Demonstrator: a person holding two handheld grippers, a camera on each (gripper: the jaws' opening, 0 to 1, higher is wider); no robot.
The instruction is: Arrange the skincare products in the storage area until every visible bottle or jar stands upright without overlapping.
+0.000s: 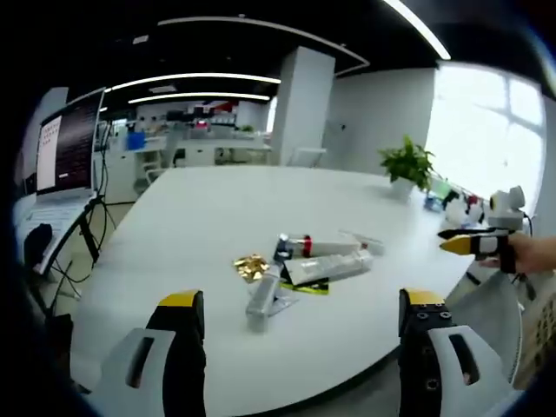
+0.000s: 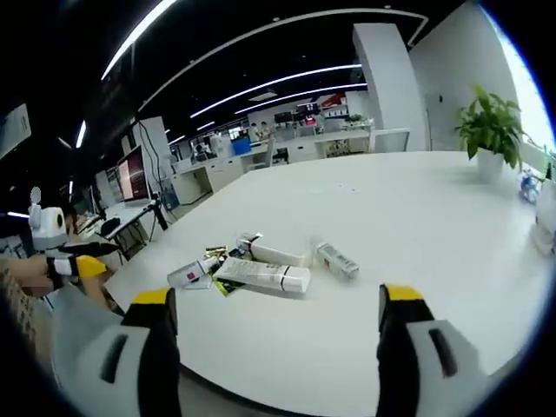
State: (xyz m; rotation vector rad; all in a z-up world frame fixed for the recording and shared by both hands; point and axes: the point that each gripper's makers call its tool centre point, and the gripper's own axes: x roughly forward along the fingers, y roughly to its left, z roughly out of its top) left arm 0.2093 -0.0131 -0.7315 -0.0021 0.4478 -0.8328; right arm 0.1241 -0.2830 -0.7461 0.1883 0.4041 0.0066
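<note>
Skincare tubes (image 1: 321, 261) are lying flat in a loose heap on the white table (image 1: 217, 217), none of them standing upright, and the potted plant (image 1: 407, 165) is sitting well beyond them toward the far edge. You are holding your left gripper (image 1: 300, 326) off the near edge of the table, on the opposite side of the heap from the plant, with its jaws spread wide and nothing between them. You are keeping your right gripper (image 2: 274, 317) just as wide and equally empty, also short of the heap. In the right gripper view, a long white tube (image 2: 261, 274) is lying nearest you, a smaller tube (image 2: 335, 259) is lying just beside it on the plant side, and a gold wrapper (image 1: 251, 265) is resting against the heap on the side away from the plant. A laptop (image 1: 65, 148) is standing far from the plant, beyond the table.
</note>
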